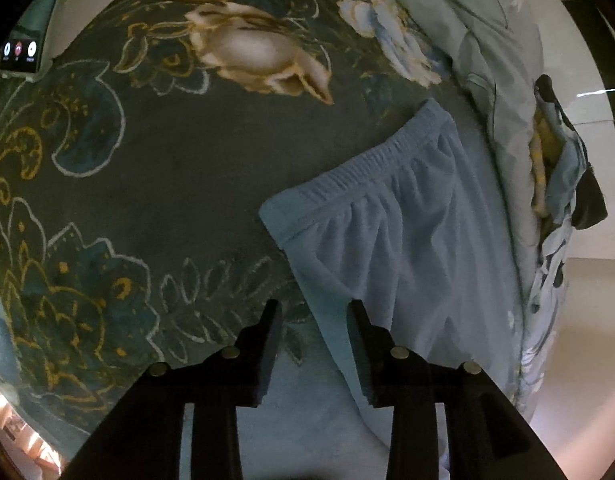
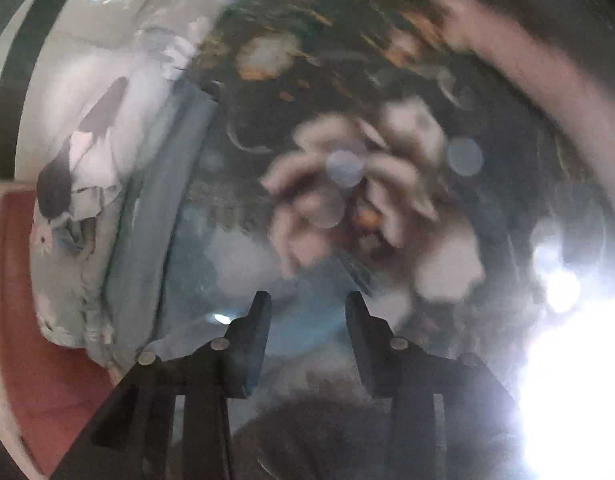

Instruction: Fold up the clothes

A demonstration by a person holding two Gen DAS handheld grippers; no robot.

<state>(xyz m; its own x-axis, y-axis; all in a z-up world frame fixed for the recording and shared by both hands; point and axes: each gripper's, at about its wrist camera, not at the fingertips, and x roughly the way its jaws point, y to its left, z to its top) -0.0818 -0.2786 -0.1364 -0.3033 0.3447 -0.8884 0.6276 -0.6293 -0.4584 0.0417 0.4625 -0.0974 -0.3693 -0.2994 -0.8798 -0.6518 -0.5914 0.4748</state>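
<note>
Left wrist view: dark floral bedspread (image 1: 155, 168) filling most of frame, teal ground, cream and gold blooms. Serves as the folding surface, judging by the garment spread flat on it.

Pale blue-green quilt (image 1: 487, 80) bunched along the right edge, apparently pushed aside to free room.

Light blue shorts (image 1: 407, 240) lying right of centre, elastic waistband toward the far side, legs running back toward the camera. Left side seam passing just beside the left gripper's right finger. Fabric mostly smooth, gathered near the waistband. Appears not yet folded, or only at the first fold.

Small heap of other clothes (image 1: 563, 176) on the quilt's far edge, well apart from the shorts; likely waiting their turn.

Phone (image 1: 21, 54) at far left on the bedspread, screen lit with round buttons, well apart from the work.

Left gripper (image 1: 315, 308) open to a moderate gap, nothing between the fingers, poised over the shorts' near left edge. Reads as lined up for a pinch on that edge.

Right wrist view: heavily blurred, glare at lower right. Same bedspread (image 2: 347, 184) recognisable by the cream bloom. Blue fabric strip (image 2: 163, 208) at left, probably quilt or shorts; cannot tell which. Pale limb-like shape (image 2: 547, 76) at upper right, too smeared to name.

Right gripper (image 2: 307, 300) parted, no cloth visible between the fingers. Blur suggests fast motion.
</note>
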